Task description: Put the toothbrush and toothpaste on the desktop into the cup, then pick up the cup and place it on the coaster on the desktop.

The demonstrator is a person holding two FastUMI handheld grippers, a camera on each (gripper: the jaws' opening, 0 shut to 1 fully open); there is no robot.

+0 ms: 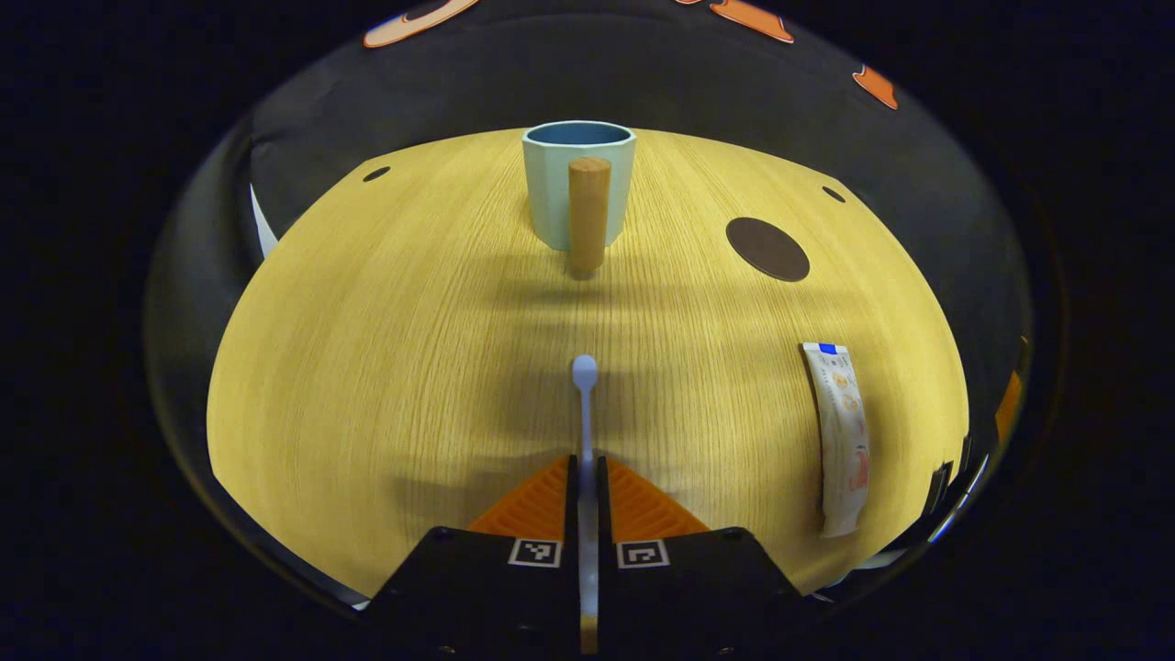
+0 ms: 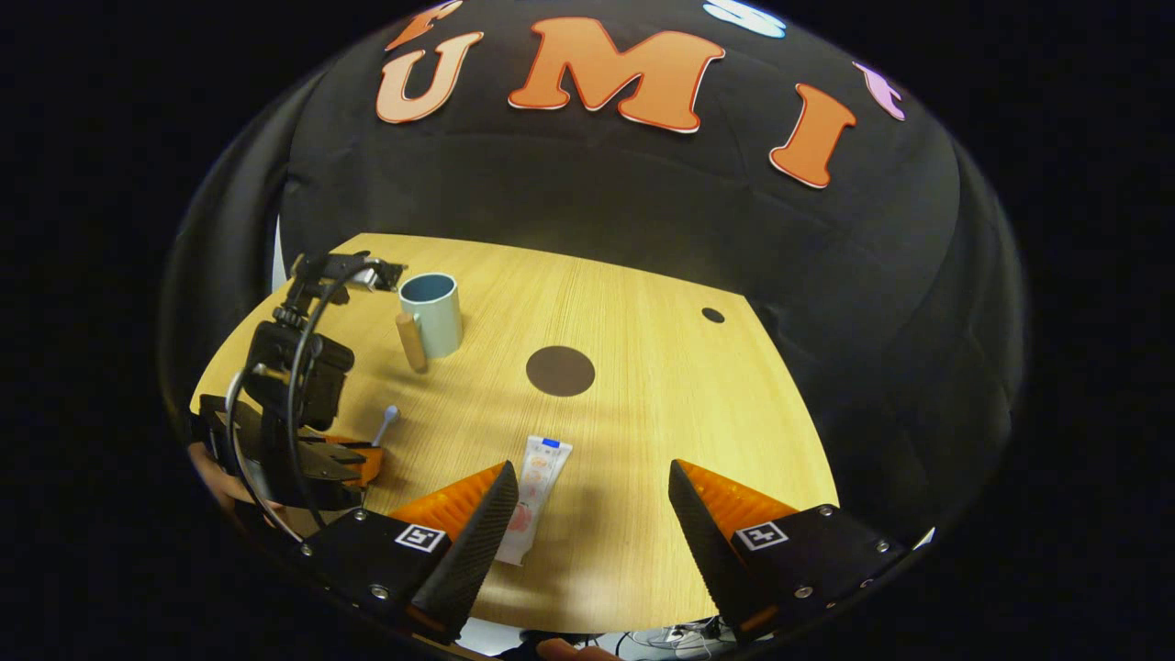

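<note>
Step in hand: toothbrush to cup, first of the task as I judge it.

Left gripper (image 1: 587, 477): my jaws closed on the toothbrush (image 1: 585, 404), head pointing forward above the table (image 1: 367, 367), aimed at the cup.

Cup (image 1: 578, 179): upright at the far side, wooden handle toward me, apparently empty.

Right gripper (image 2: 587, 514): jaws wide apart, holding nothing, low over the near edge.

Toothpaste (image 2: 532, 491): flat on the table, beside my right gripper's left finger, not gripped.

Coaster (image 2: 560, 371): bare, between cup and toothpaste.

Next move: carry the toothbrush forward, lift it over the rim, tip it in, then release.
</note>
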